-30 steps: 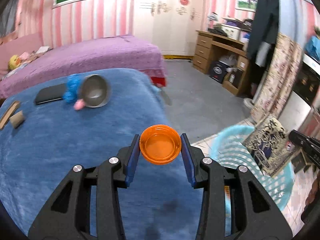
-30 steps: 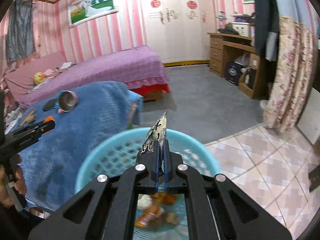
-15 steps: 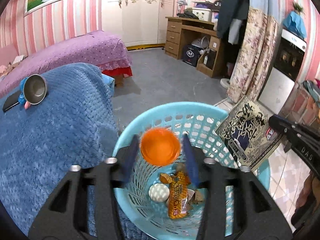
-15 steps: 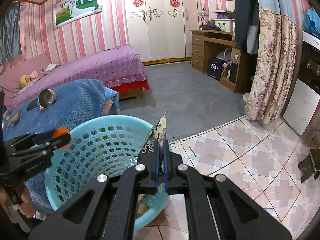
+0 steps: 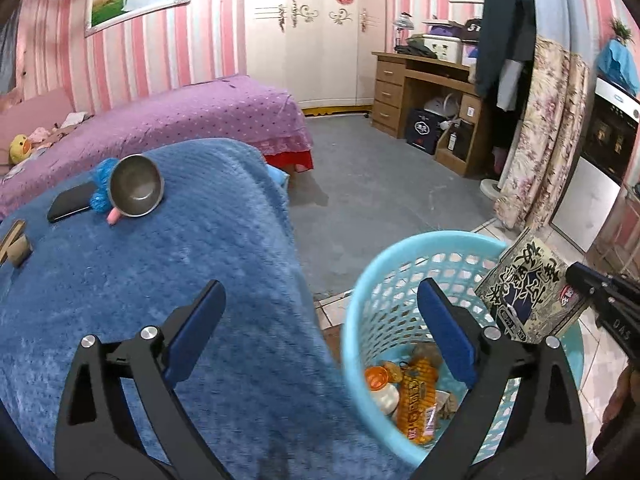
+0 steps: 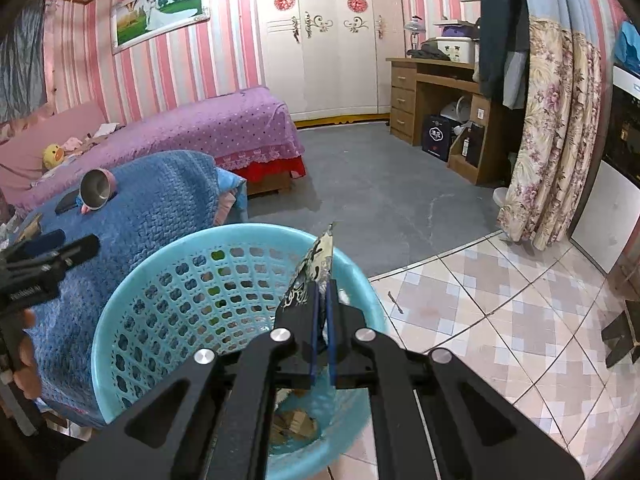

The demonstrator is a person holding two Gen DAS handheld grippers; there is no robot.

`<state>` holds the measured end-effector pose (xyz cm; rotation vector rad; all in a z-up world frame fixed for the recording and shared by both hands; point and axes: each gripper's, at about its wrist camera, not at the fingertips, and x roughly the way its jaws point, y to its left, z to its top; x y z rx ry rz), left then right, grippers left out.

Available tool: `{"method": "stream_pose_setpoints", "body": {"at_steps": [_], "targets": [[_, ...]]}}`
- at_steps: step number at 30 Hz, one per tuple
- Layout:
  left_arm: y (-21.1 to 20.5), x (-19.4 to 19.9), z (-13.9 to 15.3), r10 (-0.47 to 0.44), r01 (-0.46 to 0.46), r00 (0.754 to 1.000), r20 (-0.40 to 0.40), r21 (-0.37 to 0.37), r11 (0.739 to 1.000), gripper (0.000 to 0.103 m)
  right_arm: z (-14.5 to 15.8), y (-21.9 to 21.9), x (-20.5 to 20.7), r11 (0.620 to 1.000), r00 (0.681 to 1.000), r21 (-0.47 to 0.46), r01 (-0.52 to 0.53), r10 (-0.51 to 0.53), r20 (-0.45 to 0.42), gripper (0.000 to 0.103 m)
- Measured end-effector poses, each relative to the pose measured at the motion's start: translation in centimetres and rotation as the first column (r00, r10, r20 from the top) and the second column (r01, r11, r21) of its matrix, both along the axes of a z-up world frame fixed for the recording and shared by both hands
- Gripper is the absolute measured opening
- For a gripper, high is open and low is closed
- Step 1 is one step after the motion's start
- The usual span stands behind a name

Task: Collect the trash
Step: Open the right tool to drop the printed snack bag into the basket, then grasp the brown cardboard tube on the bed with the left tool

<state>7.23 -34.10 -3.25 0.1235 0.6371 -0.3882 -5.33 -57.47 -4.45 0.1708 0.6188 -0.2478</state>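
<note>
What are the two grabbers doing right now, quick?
Left gripper: open, nothing in it; its jaws have just been opening.
Right gripper: shut on the snack packet, above the blue basket.

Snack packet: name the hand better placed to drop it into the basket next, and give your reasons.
Right. The right gripper is shut on the snack packet above the blue basket. The left gripper is open and empty.

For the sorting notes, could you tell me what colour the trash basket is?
Light blue plastic basket with a perforated wall, clearest in the right wrist view.

Large Chinese characters cover the snack packet (image 5: 527,289), unreadable here
</note>
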Motion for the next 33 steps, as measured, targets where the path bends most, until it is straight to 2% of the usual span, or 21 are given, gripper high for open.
{"method": "stream_pose_setpoints", "body": {"at_steps": [2,3,4,5,6,8,10,13,19,25,33], "targets": [[0.9,0.2,0.3,0.011,-0.011,1.0,0.003,-0.007,1.0,0.094,-0.4,0.6,0.4,1.0,1.0,-0.019,0.009,-0.01,-0.008,0.006],[1.4,0.3,0.3,0.015,-0.015,1.0,0.003,-0.01,1.0,0.094,-0.6,0.7,0.5,1.0,1.0,-0.021,0.02,-0.02,-0.019,0.016],[2.2,0.4,0.4,0.022,-0.022,1.0,0.003,-0.014,1.0,0.094,-0.9,0.7,0.6,0.999,0.999,-0.023,0.034,-0.034,-0.025,0.049],[2.7,0.5,0.6,0.027,-0.027,1.0,0.002,-0.018,0.999,0.095,-1.1,0.7,0.6,0.998,0.998,-0.025,0.051,-0.051,-0.026,0.066],[3.1,0.6,0.7,0.03,-0.03,1.0,0.001,-0.019,0.999,0.095,-1.3,0.7,0.4,0.998,0.998,-0.025,0.063,-0.064,-0.022,0.075],[4.1,0.8,0.9,0.038,-0.038,0.999,0.003,-0.019,0.999,0.095,-1.5,0.9,0.4,0.996,0.996,-0.025,0.083,-0.083,-0.035,0.076],[5.1,1.0,1.2,0.048,-0.047,0.999,0.008,-0.016,0.999,0.096,-1.3,1.3,0.3,0.994,0.994,-0.037,0.101,-0.103,-0.035,0.083],[7.5,1.5,1.8,0.067,-0.066,0.998,0.015,-0.015,0.998,0.097,-0.2,3.0,0.4,0.993,0.994,-0.049,0.107,-0.107,0.001,0.092],[13.6,3.0,3.3,0.116,-0.116,0.993,0.031,-0.004,0.993,0.097,2.9,8.0,2.6,0.995,0.995,-0.074,0.073,-0.067,0.079,0.098],[21.5,6.0,4.4,0.212,-0.214,0.975,0.062,0.034,0.976,0.097,5.6,15.0,6.3,0.998,0.988,-0.065,-0.015,0.025,0.151,0.098],[31.5,9.5,4.1,0.349,-0.353,0.935,0.065,0.061,0.934,0.097,6.7,25.3,12.6,0.984,0.969,-0.036,-0.175,0.179,0.17,0.098]]}}
